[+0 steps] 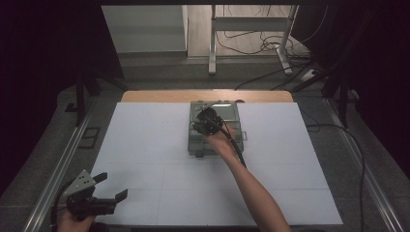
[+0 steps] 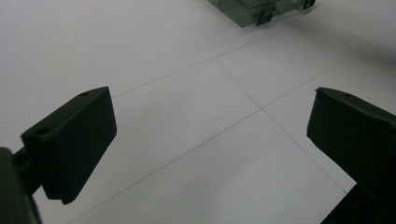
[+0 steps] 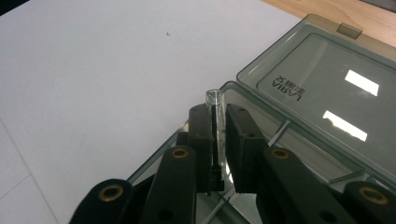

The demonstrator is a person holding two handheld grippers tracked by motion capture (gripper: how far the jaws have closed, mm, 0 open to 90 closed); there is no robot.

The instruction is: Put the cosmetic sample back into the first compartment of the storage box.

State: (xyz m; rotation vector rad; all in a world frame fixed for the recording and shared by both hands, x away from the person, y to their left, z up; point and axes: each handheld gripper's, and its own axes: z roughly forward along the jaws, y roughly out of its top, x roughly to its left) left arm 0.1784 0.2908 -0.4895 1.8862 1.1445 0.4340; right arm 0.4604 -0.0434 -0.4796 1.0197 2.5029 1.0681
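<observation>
Over at the middle of the counter (image 1: pixel 145 159), the right hand-held gripper (image 1: pixel 205 121) hangs above the grey plastic box (image 1: pixel 198 142), the person's forearm stretching in from the near edge to reach it. In the right gripper view, the right hand-held gripper (image 3: pixel 218 126) is clenched on a small clear glass tube (image 3: pixel 215 105): the two black jaws stand close together with the tube pinched upright between them, its rounded top poking out just above the jaw tips. Right behind it, the box's see-through lid (image 3: pixel 322 93) lies open and flat, lettering printed on it and two bright reflections of light across its surface. The tube sits over the near corner of the open box, at the edge where box meets the white sheet covering the counter.

Down at the near left corner, the left hand-held gripper (image 1: pixel 99 193) waits well apart from the box, held low in the person's hand just at the edge of the white sheet. In the left gripper view, the left hand-held gripper (image 2: pixel 210 135) is released: its jaws stand wide, with bare white sheet and thin crossing lines between them, and a corner of the box (image 2: pixel 254 11) far off at the top.
</observation>
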